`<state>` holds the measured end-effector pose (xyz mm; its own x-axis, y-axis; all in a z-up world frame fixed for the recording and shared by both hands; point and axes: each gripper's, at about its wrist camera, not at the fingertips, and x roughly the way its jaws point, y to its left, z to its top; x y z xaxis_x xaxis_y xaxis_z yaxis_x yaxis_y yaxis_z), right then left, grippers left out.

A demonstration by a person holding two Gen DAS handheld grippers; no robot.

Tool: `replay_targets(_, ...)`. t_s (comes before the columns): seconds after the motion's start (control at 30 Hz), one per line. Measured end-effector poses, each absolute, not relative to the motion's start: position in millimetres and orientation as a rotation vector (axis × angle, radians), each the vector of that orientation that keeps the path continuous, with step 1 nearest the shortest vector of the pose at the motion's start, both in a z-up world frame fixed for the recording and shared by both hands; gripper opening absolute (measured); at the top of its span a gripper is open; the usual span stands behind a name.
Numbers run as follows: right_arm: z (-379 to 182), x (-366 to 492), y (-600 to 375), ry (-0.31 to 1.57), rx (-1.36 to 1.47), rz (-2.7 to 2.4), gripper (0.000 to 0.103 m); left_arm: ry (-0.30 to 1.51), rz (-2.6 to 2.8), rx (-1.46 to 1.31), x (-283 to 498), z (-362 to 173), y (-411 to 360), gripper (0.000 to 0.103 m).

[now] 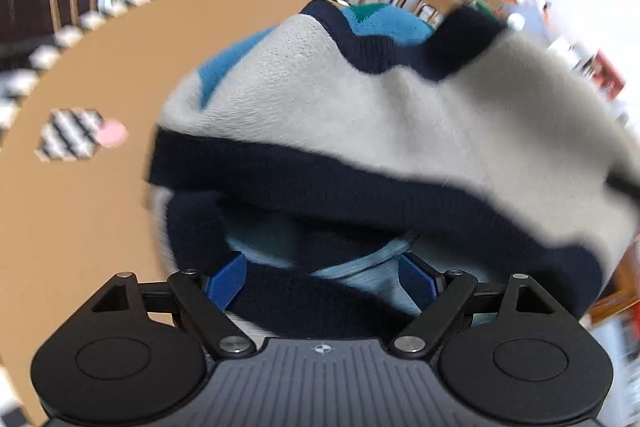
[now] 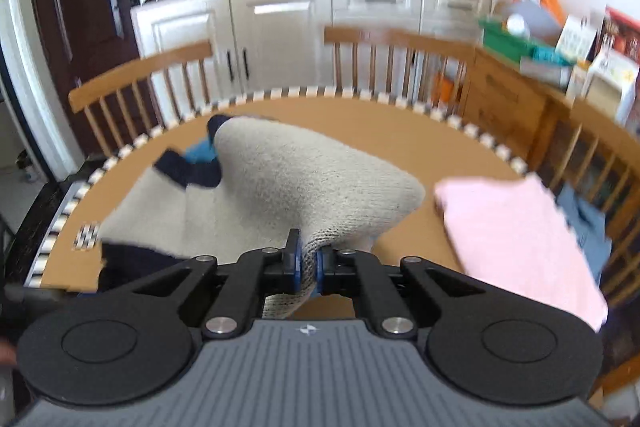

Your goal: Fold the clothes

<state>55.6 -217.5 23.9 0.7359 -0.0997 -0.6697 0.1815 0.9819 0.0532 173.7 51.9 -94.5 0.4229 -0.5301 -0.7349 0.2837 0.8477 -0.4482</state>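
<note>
2 grippers on 1 sweater, mid-fold. Right gripper (image 2: 308, 263): jaws closed on a pinch of grey knit; cloth is squeezed between the blue pads and rises from them in a tent. Left gripper (image 1: 322, 277): fingers stand wide apart, with navy trim and pale blue cloth bunched between them; pads do not appear to press the cloth, so I judge it not clamped, though motion blur leaves some doubt.

Sweater (image 2: 288, 175): grey body, navy bands, blue and green patches. It lies on the table (image 2: 400, 131) toward the left edge, part lifted, the rest resting on the top. Folded pink cloth (image 2: 516, 227) sits by the right edge, just beside the lifted grey flap, not touching as far as I can tell. Small checked tag (image 1: 68, 135) lies on the table left of the sweater.

Key relation: from the right gripper the sweater runs forward and left, its long axis roughly diagonal toward the far-left edge. Right gripper holds the only firm grip, so it is the likely one to carry the flap over; left is nearer the bulk.

Risk: pink cloth close to the swing path.
</note>
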Motion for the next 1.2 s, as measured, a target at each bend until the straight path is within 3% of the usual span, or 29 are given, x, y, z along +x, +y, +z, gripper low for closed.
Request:
replay_targets(0.1,12,37,-218,0.791,0.070,-0.156,0.007,1.025,-0.552,-0.387,168,-94,49,0.102)
replay_targets(0.53,-2,15,-222,0.852,0.113,-0.104,0.007,0.989,-0.537,-0.405,153,-94,19,0.094)
replay_targets(0.57,-3,15,-221,0.857,0.111,-0.097,0.007,0.988,-0.521,-0.406,157,-97,17,0.090)
replay_targets(0.63,-5,14,-220,0.874,0.107,-0.089,0.008,0.985,-0.486,-0.402,160,-98,15,0.053)
replay_targets(0.7,-7,15,-222,0.888,0.108,-0.084,0.008,0.981,-0.474,-0.397,159,-95,16,0.044)
replay_targets(0.77,-6,15,-225,0.892,0.112,-0.076,0.009,0.962,-0.476,-0.385,156,-92,20,0.029)
replay_targets(0.8,-6,15,-226,0.894,0.106,-0.072,0.009,0.951,-0.472,-0.367,154,-89,22,0.013)
replay_targets(0.9,-6,17,-229,0.927,0.082,-0.067,0.019,0.913,-0.494,-0.391,144,-87,38,0.009)
replay_targets(0.97,-5,16,-232,0.959,0.072,-0.075,0.040,0.879,-0.520,-0.413,135,-74,44,0.008)
replay_targets(1.13,22,-2,-223,0.911,-0.048,-0.022,0.041,0.806,-0.645,-0.423,111,-27,55,0.008)
replay_targets(1.2,34,-7,-210,0.844,-0.095,0.077,0.047,0.803,-0.678,-0.446,101,-14,56,0.008)
